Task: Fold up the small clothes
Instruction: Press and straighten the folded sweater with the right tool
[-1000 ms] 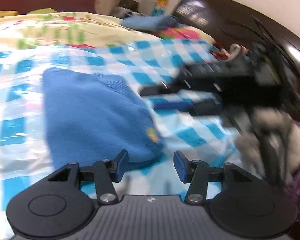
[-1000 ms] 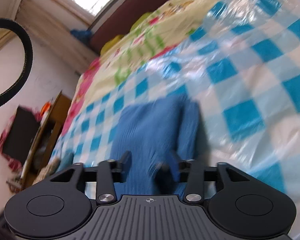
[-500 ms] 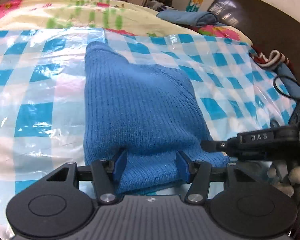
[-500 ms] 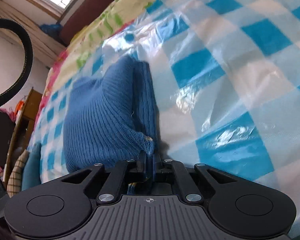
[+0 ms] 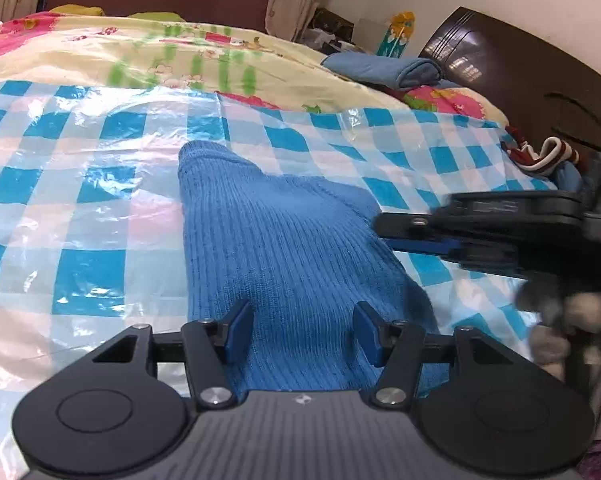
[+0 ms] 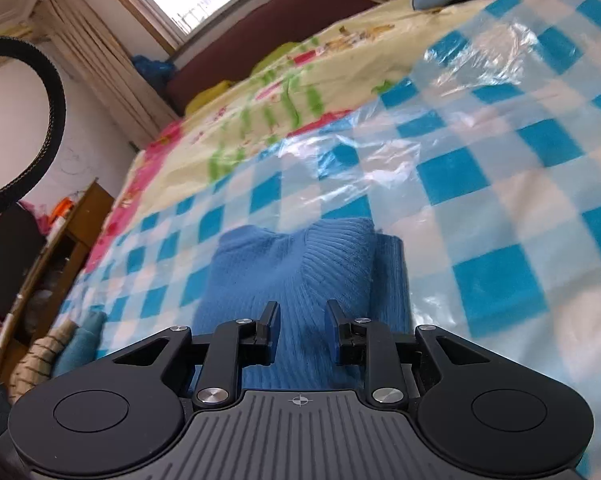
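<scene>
Each gripper point(image 5: 303, 330) point(image 6: 302, 330) is built on a black body with a ribbed grey top plate marked by a small crosshair emblem. Two round black discs are set at the sides. The fingers point(image 5: 236, 332) are faced with blue pads and pivoted on silver screws (two per unit). A black braided cable point(image 6: 48, 120) is looped at the left.

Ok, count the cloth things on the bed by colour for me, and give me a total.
Blue knit garment, laid out on the checked plastic sheet: 1
Grey-blue folded cloth, at the far side by the headboard: 1
Red and white striped cloth, bunched at the sheet's right edge: 1
Total: 3
</scene>
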